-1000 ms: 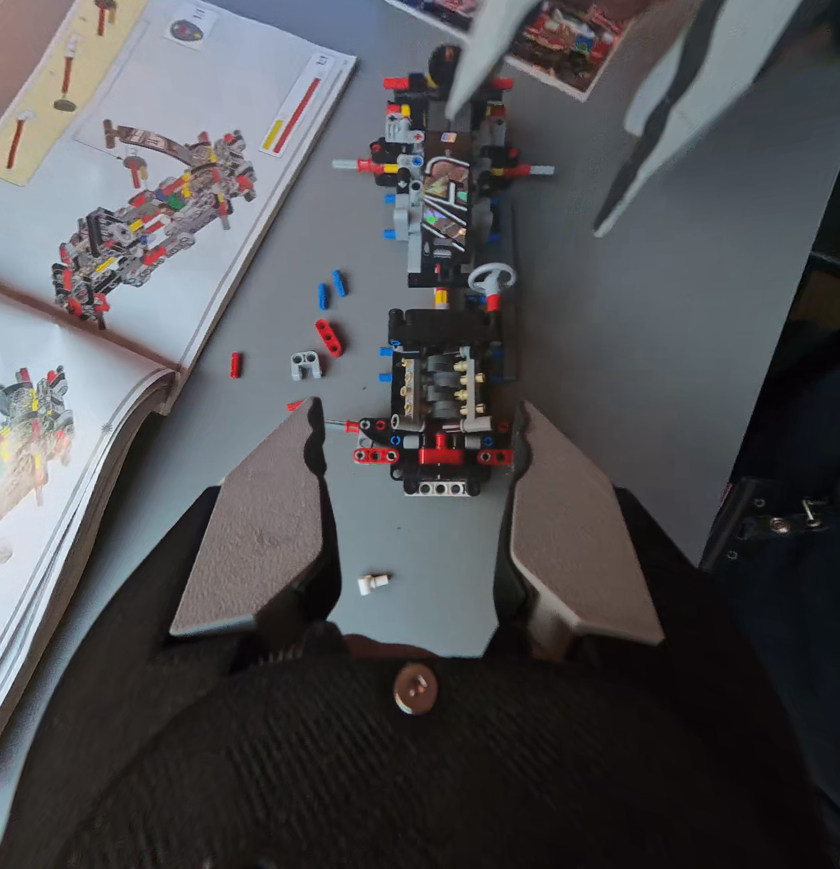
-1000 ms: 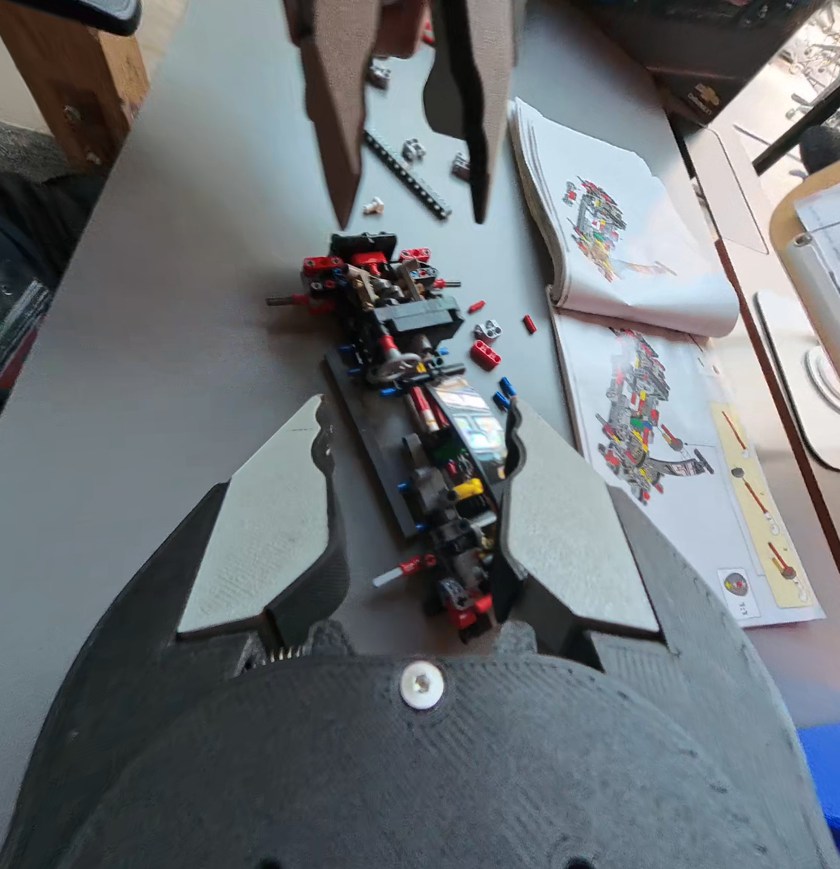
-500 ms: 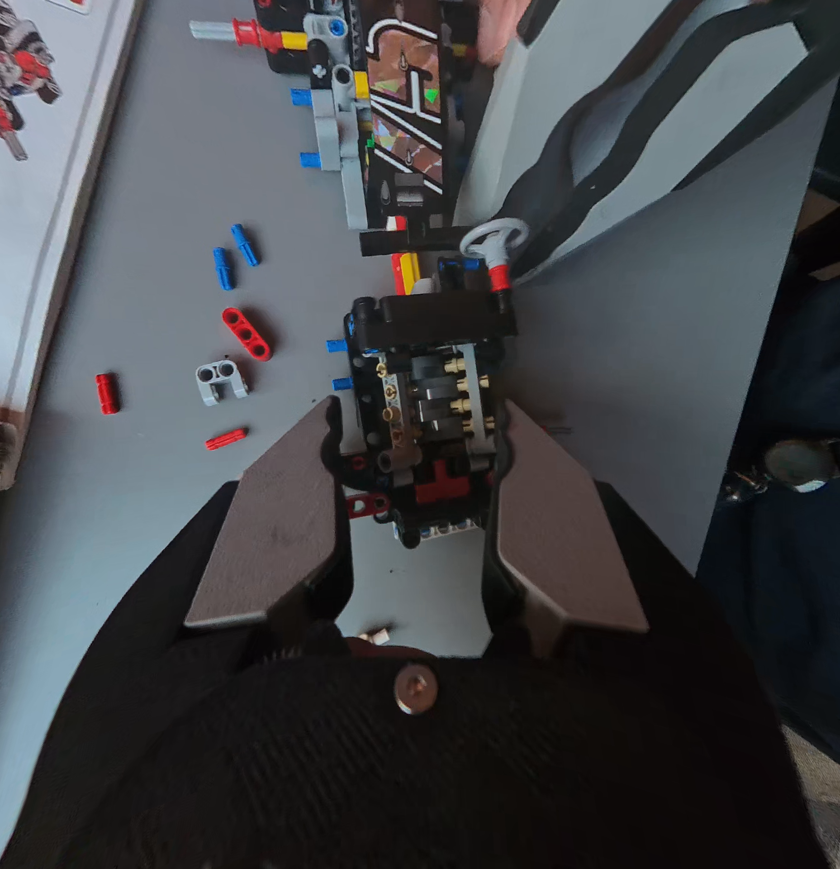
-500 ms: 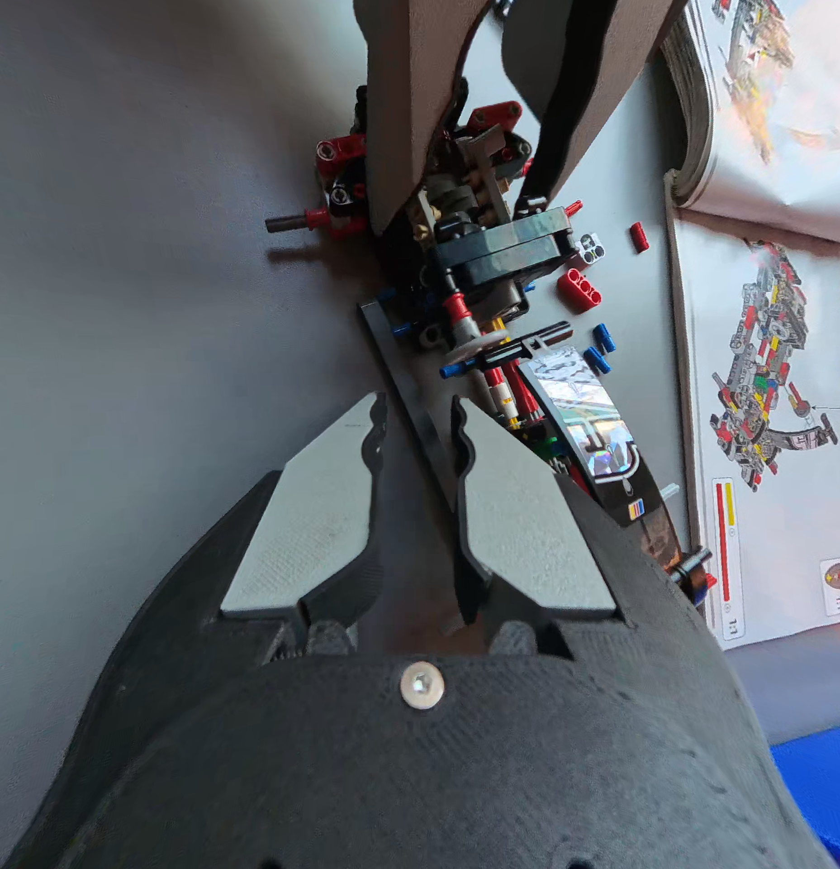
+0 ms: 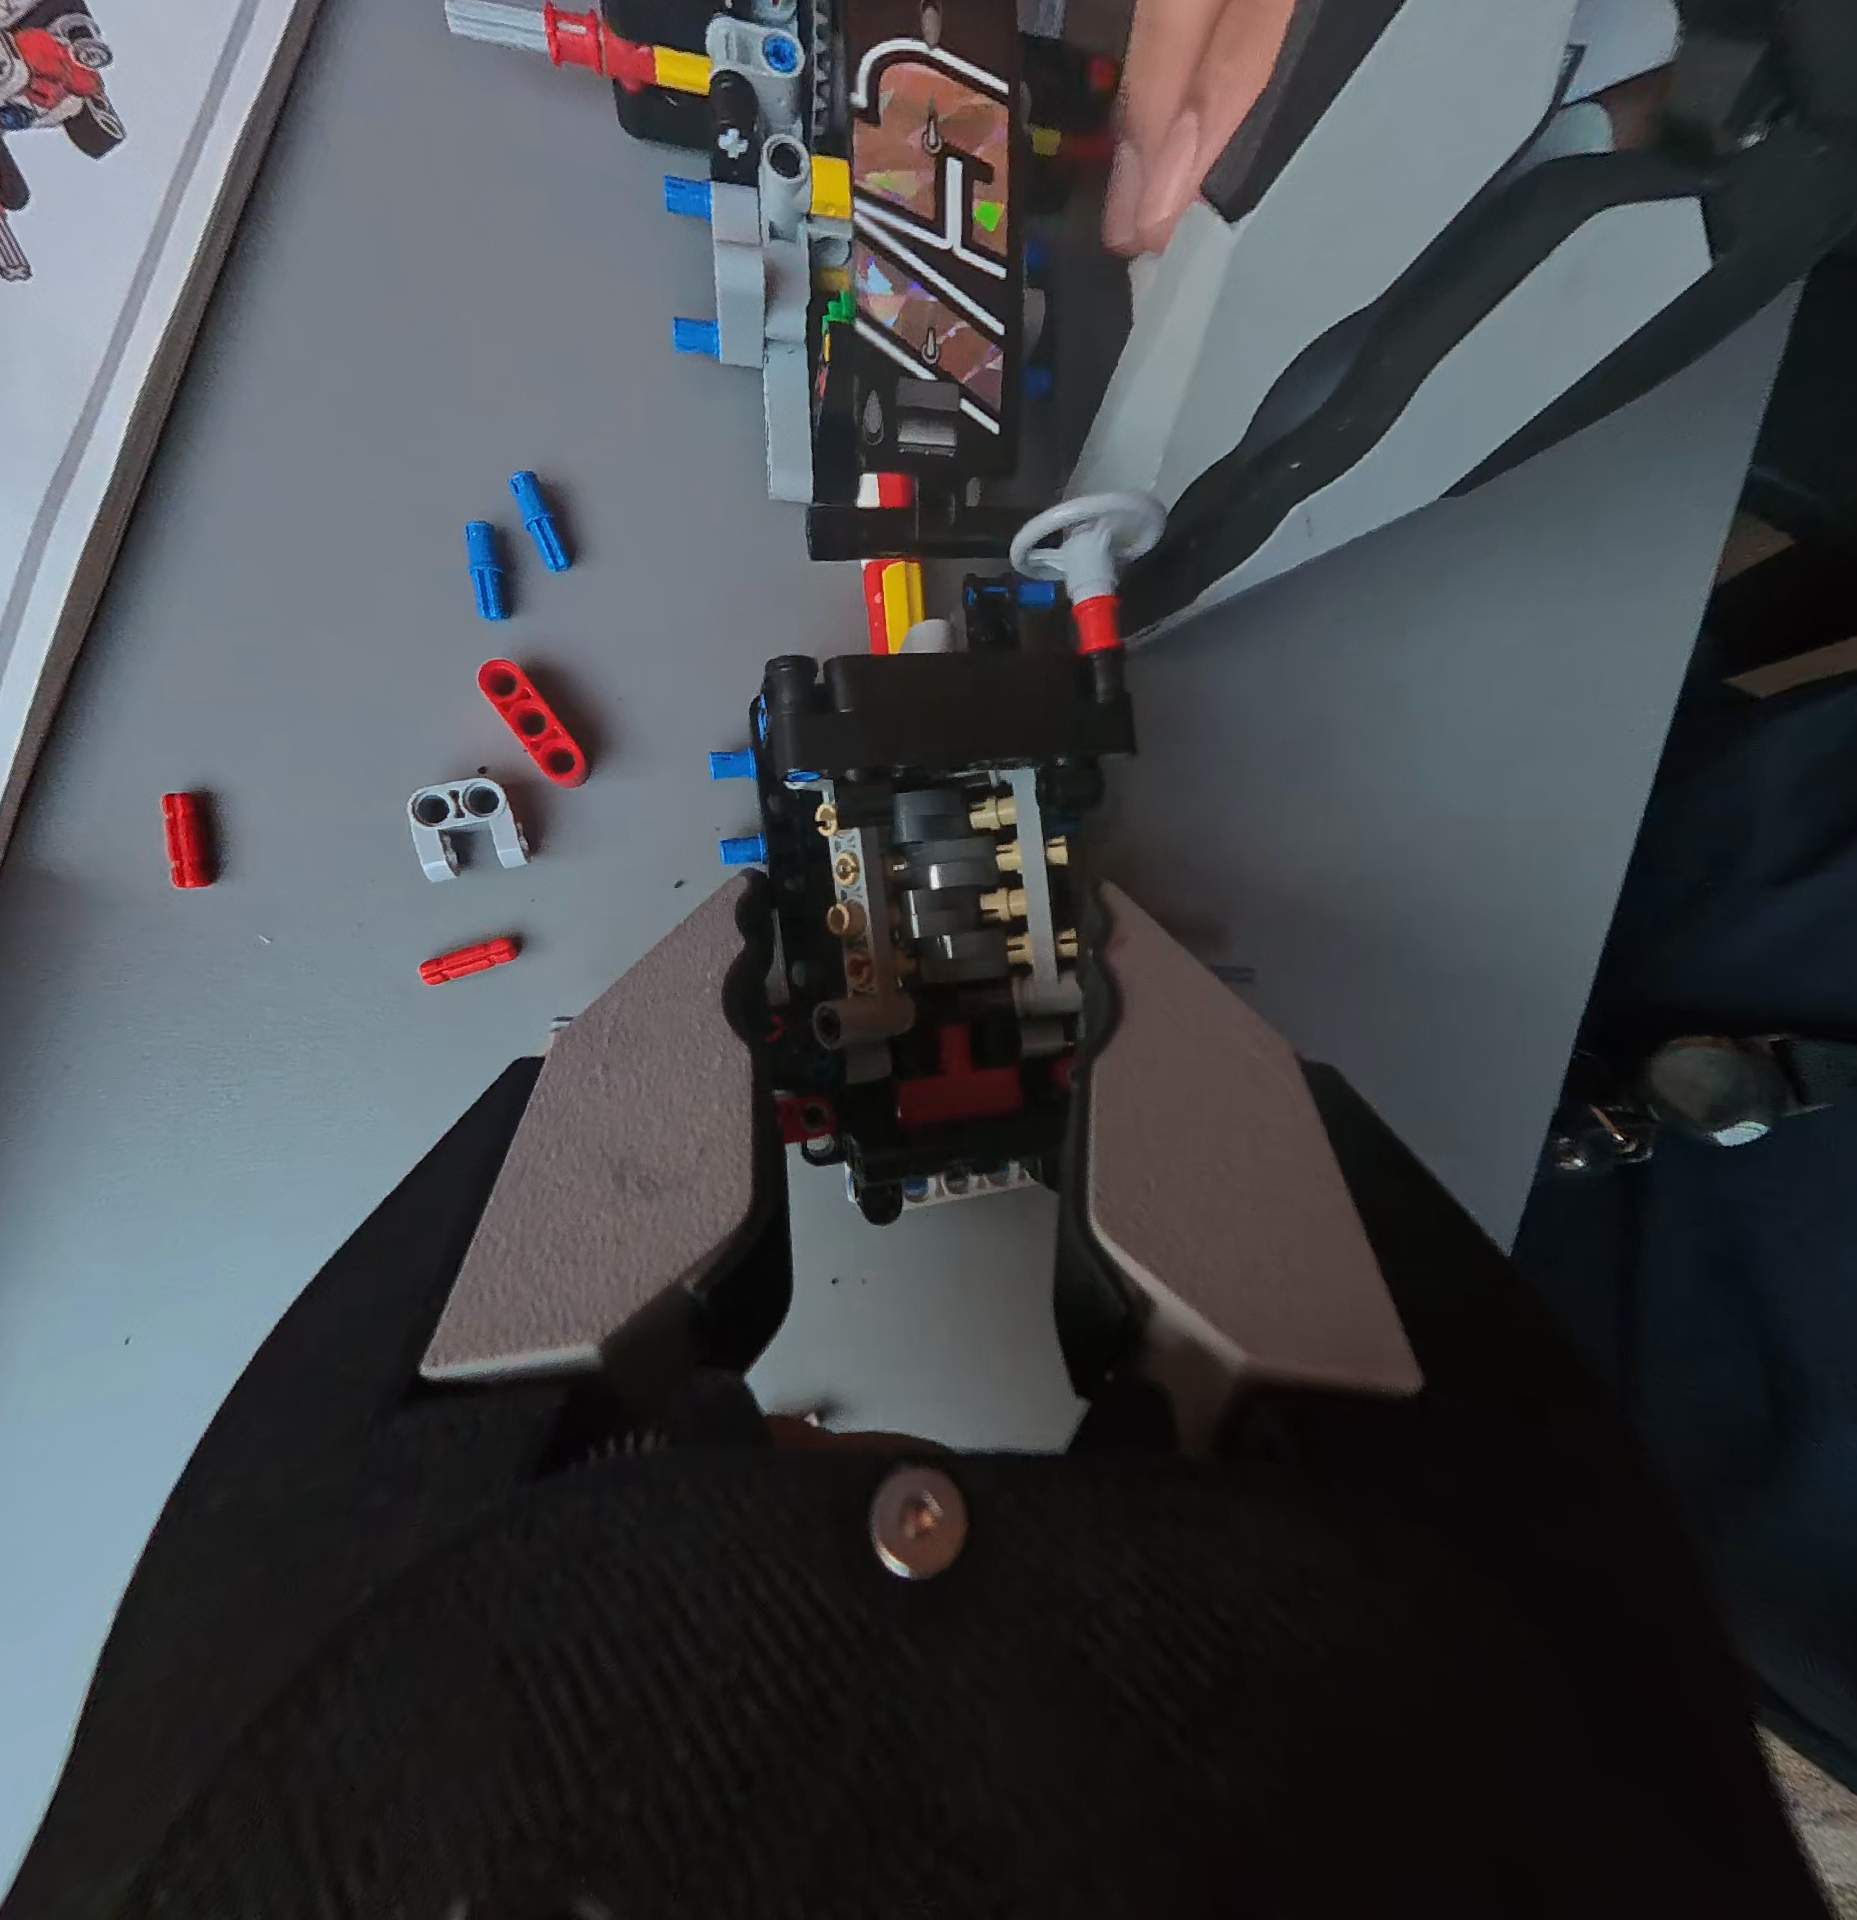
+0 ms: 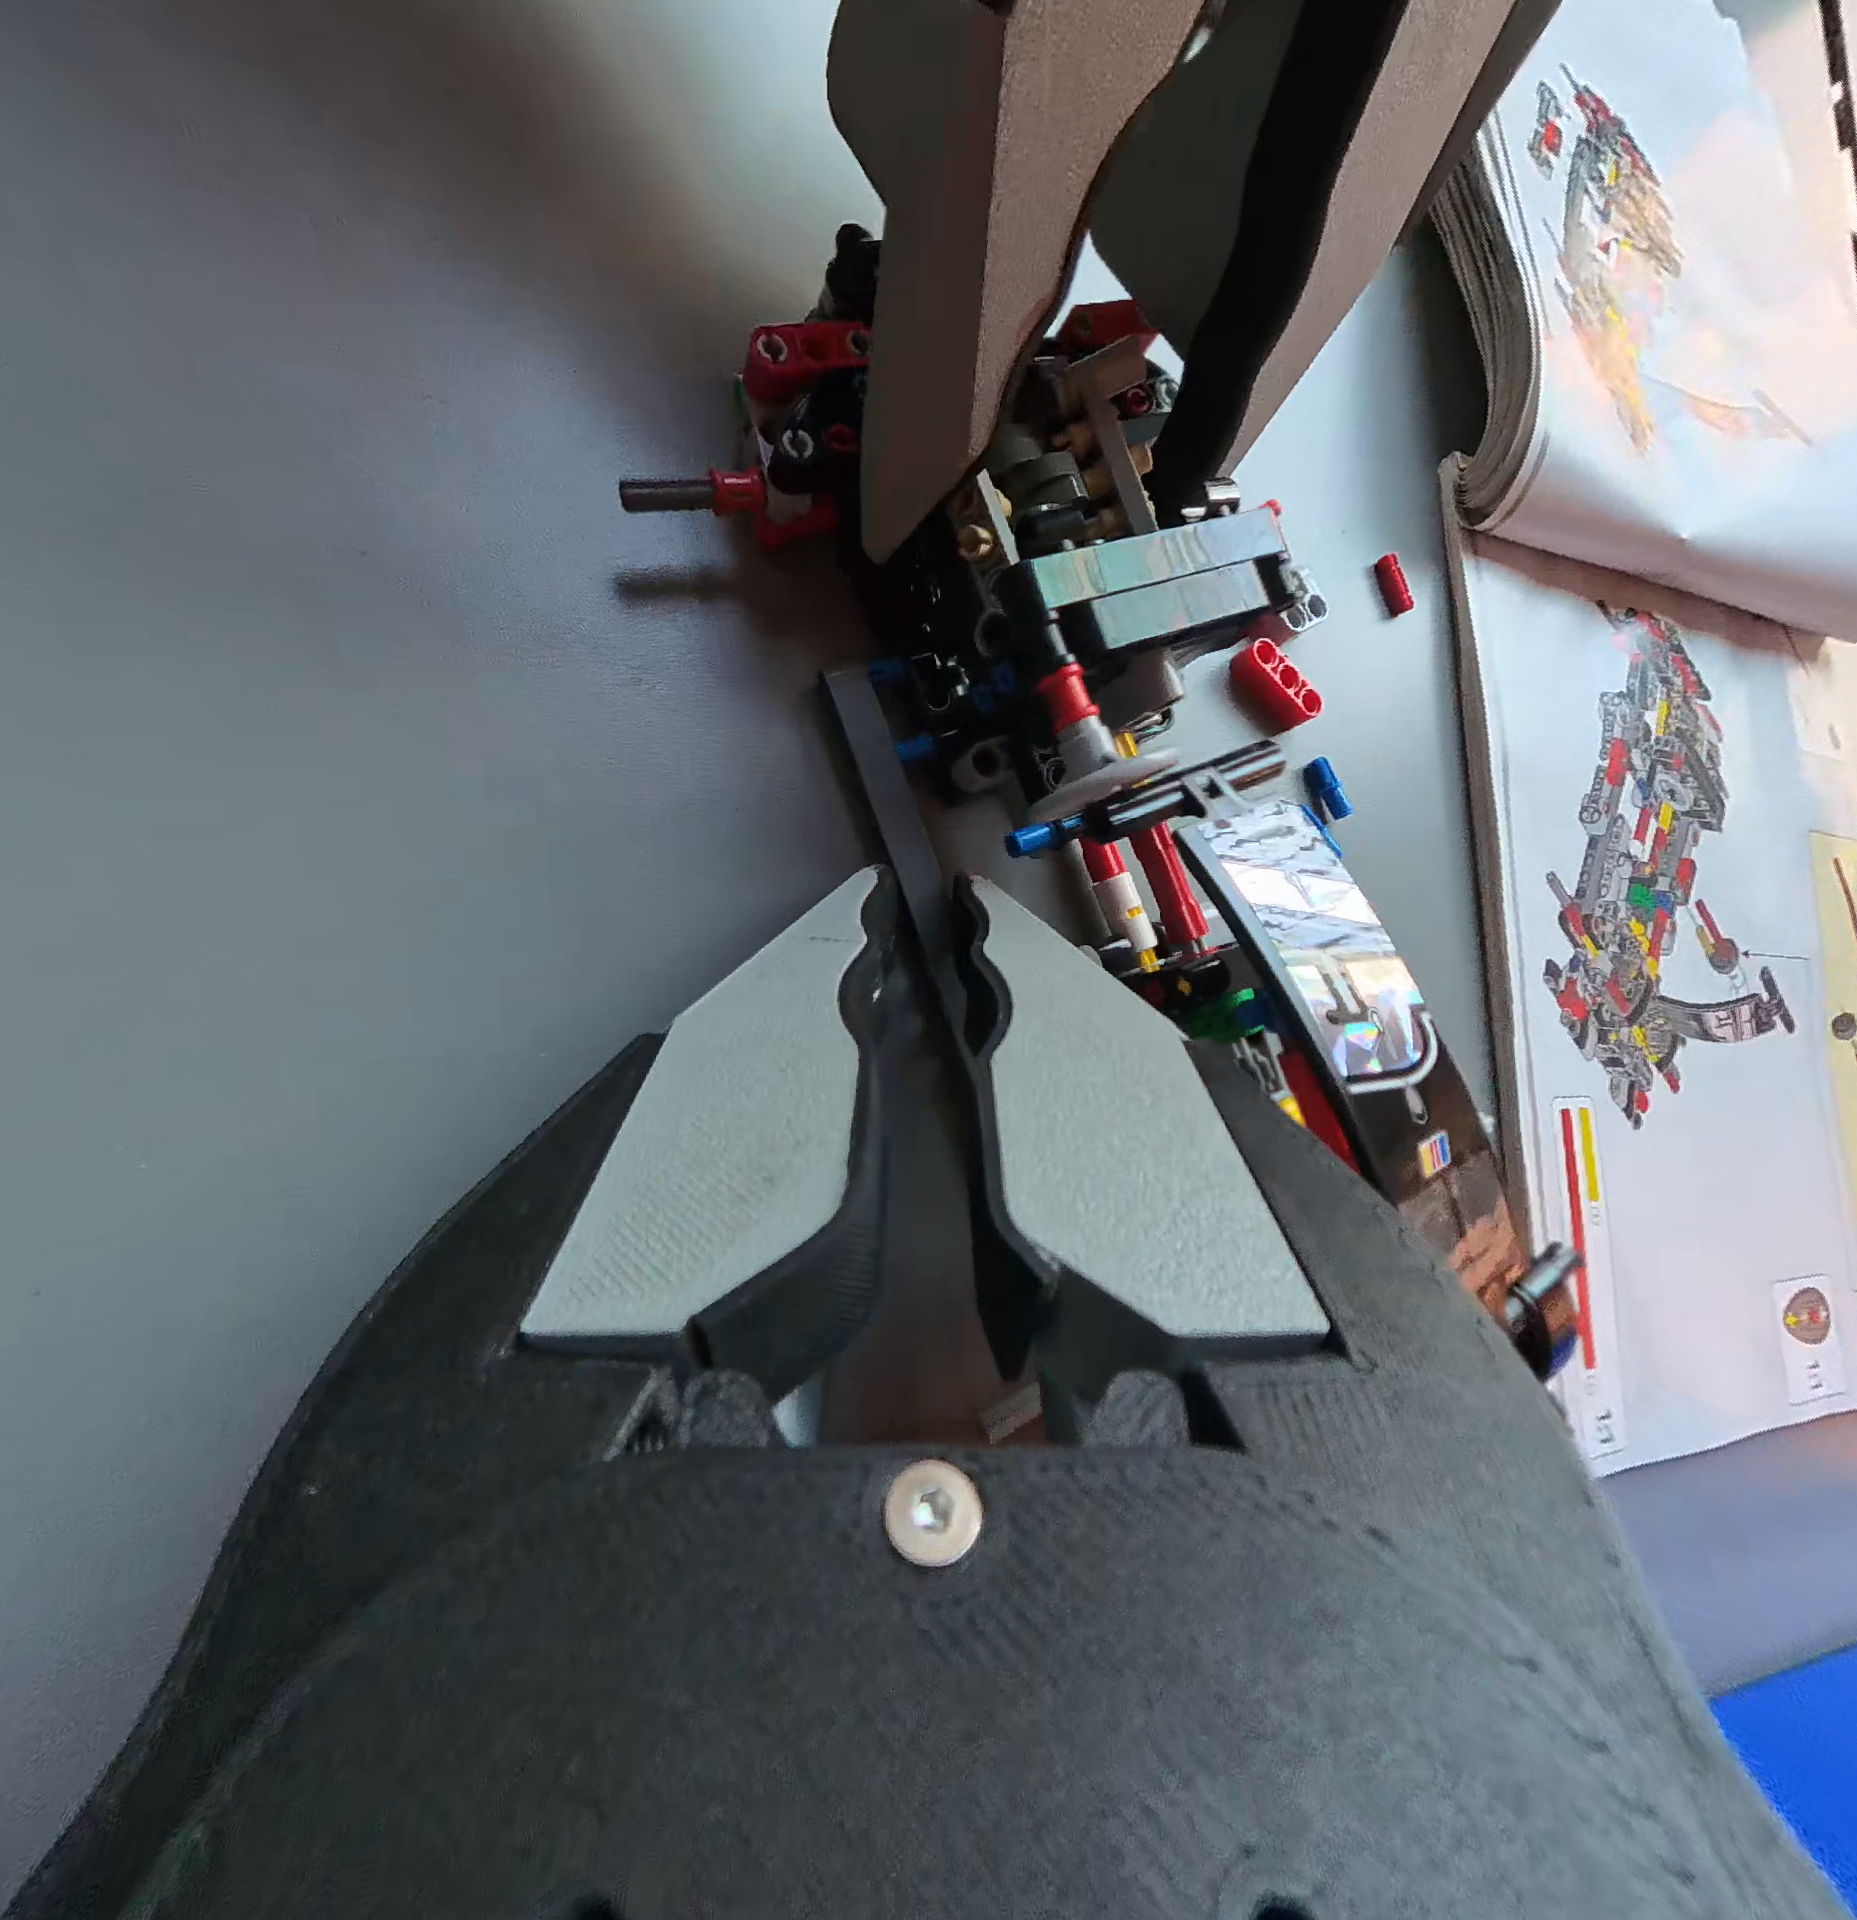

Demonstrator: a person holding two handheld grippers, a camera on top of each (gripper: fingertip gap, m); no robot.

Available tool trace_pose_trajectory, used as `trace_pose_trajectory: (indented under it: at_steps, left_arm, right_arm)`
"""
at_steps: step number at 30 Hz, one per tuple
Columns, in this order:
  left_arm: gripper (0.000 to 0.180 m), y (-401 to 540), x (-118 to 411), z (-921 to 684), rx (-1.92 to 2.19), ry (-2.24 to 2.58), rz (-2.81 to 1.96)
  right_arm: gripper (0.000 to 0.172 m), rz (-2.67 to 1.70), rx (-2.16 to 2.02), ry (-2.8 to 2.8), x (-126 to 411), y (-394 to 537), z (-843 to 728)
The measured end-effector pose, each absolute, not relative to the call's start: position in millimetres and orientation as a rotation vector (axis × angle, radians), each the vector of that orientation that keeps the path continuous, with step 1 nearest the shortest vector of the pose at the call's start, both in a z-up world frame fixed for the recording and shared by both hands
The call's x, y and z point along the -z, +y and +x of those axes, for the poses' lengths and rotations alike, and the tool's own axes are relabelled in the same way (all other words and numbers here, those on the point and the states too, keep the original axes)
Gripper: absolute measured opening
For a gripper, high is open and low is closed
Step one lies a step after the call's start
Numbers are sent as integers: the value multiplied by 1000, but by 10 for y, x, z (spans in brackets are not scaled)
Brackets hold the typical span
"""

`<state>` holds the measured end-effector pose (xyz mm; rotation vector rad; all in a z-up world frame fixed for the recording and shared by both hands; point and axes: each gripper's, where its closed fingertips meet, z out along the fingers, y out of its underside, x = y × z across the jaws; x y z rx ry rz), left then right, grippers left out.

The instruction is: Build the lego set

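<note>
L gripper point(image 5: 924, 935) clamped the brick model's point(image 5: 934, 914) engine end at 12 o'clock; R gripper point(image 6: 919, 935) pinched its thin black side beam point(image 6: 882, 769); rigid but prob. snap-apart fragile.

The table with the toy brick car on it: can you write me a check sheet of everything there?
Surface: grey table, bare between the parts.
Job's things: brick-built car chassis; white steering wheel.
Clutter: two blue pins, red three-hole beam, grey connector, red bush, red axle.
Grippers: left gripper fingers clamp the chassis's engine end; right gripper fingers pinch the chassis's black side panel.
Cables: nothing seen.
Surroundings: open instruction booklet.
</note>
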<state>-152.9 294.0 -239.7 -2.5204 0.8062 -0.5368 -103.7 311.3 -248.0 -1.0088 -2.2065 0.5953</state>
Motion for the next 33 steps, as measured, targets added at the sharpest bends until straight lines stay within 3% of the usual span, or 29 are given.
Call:
trace_pose_trajectory:
  at_steps: [11, 12, 13, 22, 27, 33]
  left_arm:
    - [59, 2954, 2470, -1528, 316, 922, -2544]
    - [62, 2952, 2480, -1533, 296, 928, -2552]
    - [76, 2912, 2507, -1504, 284, 973, -2554]
    - [78, 2946, 2528, -1479, 182, 887, -2544]
    - [91, 2952, 2536, -1426, 156, 821, -2551]
    - [77, 3018, 2511, -1469, 139, 740, -2499]
  right_arm:
    - [8, -947, -642, -2205, 2480, 3102, -1049]
    - [8, -988, -658, -2200, 2481, 3105, -1059]
    - [8, -1020, -687, -2194, 2477, 3104, -1066]
    - [9, -1052, -706, -2183, 2483, 3101, -1063]
    - [9, -1117, -701, -2176, 2485, 3099, -1071]
    - [9, -1144, -738, -2175, 2481, 3086, -1062]
